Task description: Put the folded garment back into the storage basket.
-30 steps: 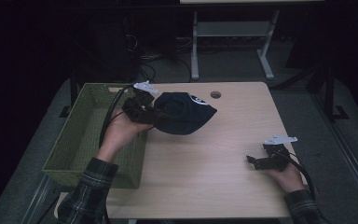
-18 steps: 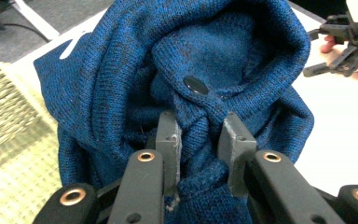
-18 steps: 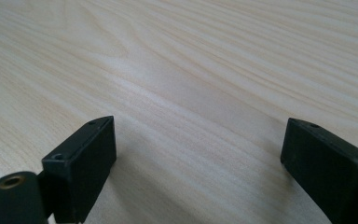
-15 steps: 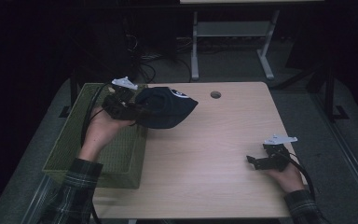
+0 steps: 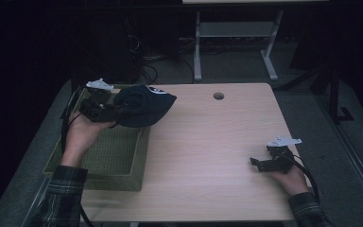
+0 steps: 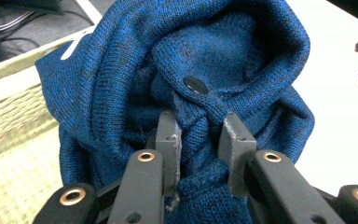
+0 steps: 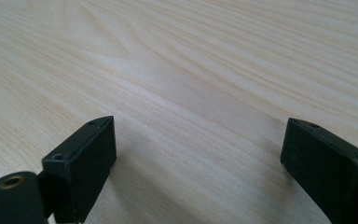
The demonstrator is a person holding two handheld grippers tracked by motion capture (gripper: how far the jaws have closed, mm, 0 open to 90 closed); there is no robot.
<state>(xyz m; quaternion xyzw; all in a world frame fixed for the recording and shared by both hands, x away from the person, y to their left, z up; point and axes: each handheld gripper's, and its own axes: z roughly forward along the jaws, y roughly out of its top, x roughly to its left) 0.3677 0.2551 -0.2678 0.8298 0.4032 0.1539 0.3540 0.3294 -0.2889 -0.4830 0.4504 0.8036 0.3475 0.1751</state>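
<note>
Above the basket edge, blue knit garment pinched between left gripper jaws, right gripper jaws spread.

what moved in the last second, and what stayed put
The left gripper, still shut on the blue knit hat, carried it leftward from over the table to the edge of the green basket, so the hat now partly overhangs it. The right gripper stayed open, resting low at the table's right side, and the basket did not move.
</note>
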